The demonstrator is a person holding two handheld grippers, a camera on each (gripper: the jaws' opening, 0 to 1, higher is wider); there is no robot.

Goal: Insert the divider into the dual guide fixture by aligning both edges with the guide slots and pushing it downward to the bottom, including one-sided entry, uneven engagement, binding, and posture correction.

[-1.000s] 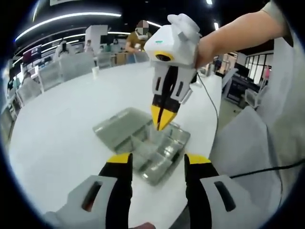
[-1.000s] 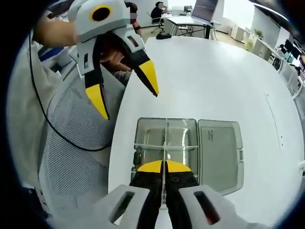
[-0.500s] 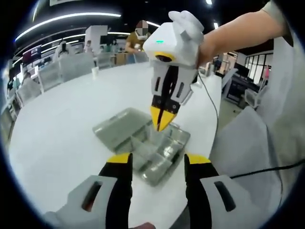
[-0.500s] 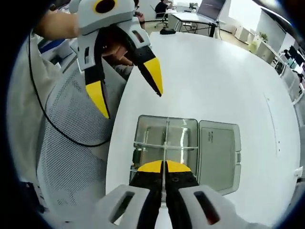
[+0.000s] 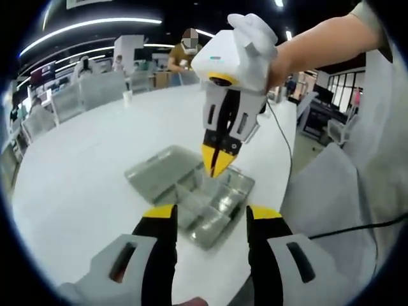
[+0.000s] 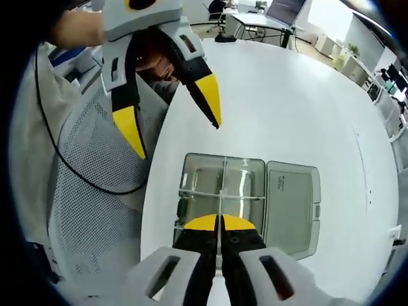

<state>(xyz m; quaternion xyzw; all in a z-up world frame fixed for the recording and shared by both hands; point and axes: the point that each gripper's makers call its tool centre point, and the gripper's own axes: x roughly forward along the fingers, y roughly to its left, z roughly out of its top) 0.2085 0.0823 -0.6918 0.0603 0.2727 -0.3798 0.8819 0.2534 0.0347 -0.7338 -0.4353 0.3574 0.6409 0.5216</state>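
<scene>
Divider (image 6: pixel 218 210) pinched in right gripper (image 6: pixel 218 224) over fixture (image 6: pixel 223 191); left gripper (image 5: pixel 207 213) spread, empty

Clear plastic compartment box (image 6: pixel 223 191): on the white round worktop (image 6: pixel 287 102), near the edge closest to the person; its hinged lid (image 6: pixel 293 204) lies open flat beside it. Thin clear divider (image 6: pixel 220 191): upright in the box, pinched between the closed jaws of the right tool (image 6: pixel 218 224) directly above. Left tool (image 6: pixel 172 115): above the worktop edge, apart from the box, jaws spread. In the left gripper view: right tool (image 5: pixel 218 160) over box (image 5: pixel 191 191); left tool (image 5: pixel 210 213) nearer.
</scene>
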